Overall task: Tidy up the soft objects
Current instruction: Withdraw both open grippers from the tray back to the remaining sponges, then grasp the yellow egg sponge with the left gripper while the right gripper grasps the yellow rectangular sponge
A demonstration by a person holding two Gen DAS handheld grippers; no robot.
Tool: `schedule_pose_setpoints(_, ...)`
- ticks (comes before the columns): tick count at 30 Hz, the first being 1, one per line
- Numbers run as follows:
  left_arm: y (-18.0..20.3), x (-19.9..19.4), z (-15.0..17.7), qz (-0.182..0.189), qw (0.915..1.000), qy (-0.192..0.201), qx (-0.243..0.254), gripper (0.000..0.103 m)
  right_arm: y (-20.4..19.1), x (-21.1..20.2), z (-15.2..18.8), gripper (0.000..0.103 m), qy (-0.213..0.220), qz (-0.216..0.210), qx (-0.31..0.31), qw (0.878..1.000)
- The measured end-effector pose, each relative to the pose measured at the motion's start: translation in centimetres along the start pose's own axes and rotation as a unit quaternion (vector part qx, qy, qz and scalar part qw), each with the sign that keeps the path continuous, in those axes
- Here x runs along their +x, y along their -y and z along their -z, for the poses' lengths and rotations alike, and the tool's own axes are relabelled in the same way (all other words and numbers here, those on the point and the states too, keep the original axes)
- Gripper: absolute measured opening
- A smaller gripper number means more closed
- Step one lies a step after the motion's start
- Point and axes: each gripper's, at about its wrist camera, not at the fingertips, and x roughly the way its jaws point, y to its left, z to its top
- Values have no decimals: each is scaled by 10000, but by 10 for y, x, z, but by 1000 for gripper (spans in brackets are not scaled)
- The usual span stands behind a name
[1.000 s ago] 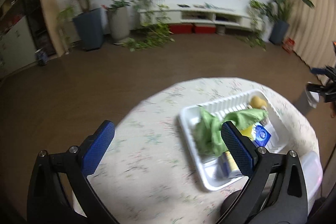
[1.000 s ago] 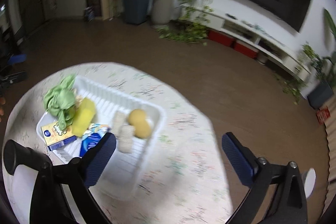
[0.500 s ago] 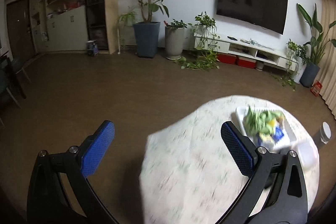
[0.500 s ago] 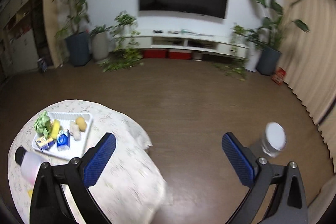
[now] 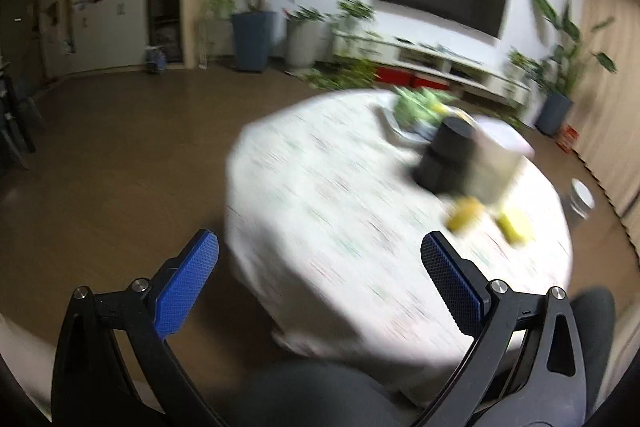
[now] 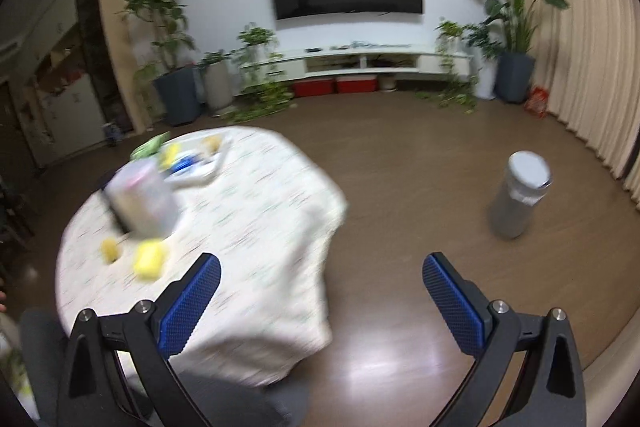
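I've got the round worktop (image 5: 360,227) under its pale patterned cloth, the white tray (image 6: 200,173) of soft objects at its far side with a green cloth (image 5: 416,103) in it. Nearer me, a blurred clear jar (image 6: 140,199) stands by two yellow sponges (image 6: 150,261). My left hand-held gripper (image 5: 318,255) and right hand-held gripper (image 6: 320,275) both gape wide, carrying nothing.

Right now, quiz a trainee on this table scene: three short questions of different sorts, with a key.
1. True or false: the left gripper holds a yellow soft piece.
2. How many loose yellow soft pieces lie on the round cloth-covered table outside the white plastic tray?
3. The grey cylindrical bin stands: A on the table, B on the brown floor, C in the tray.

Key: 1 false; 2 two; 3 B. The right gripper is open too.
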Motion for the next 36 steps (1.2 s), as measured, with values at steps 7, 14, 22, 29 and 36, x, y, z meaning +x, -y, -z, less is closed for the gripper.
schedule_pose_setpoints(7, 101, 7, 49, 822, 9956, -221, 390, 103, -118, 10, 43, 103, -86, -954, -323, 9949)
schedule_pose_setpoints(14, 154, 36, 38, 906, 9932, 39, 725, 103, -196, 62, 57, 103, -384, -1164, -719, 9899)
schedule_pose_setpoints(22, 163, 114, 3, 639, 9951, -206, 728, 103, -206, 132, 41, 103, -744, -859, -673, 9912)
schedule_pose_setpoints(29, 176, 174, -7, 531, 9923, -685, 889, 103, -212, 190, 31, 103, -1074, -690, -750, 9890)
schedule_pose_setpoints(36, 172, 211, -6, 310, 9911, -1041, 769, 80, -220, 228, 31, 103, -1416, -587, -918, 9839)
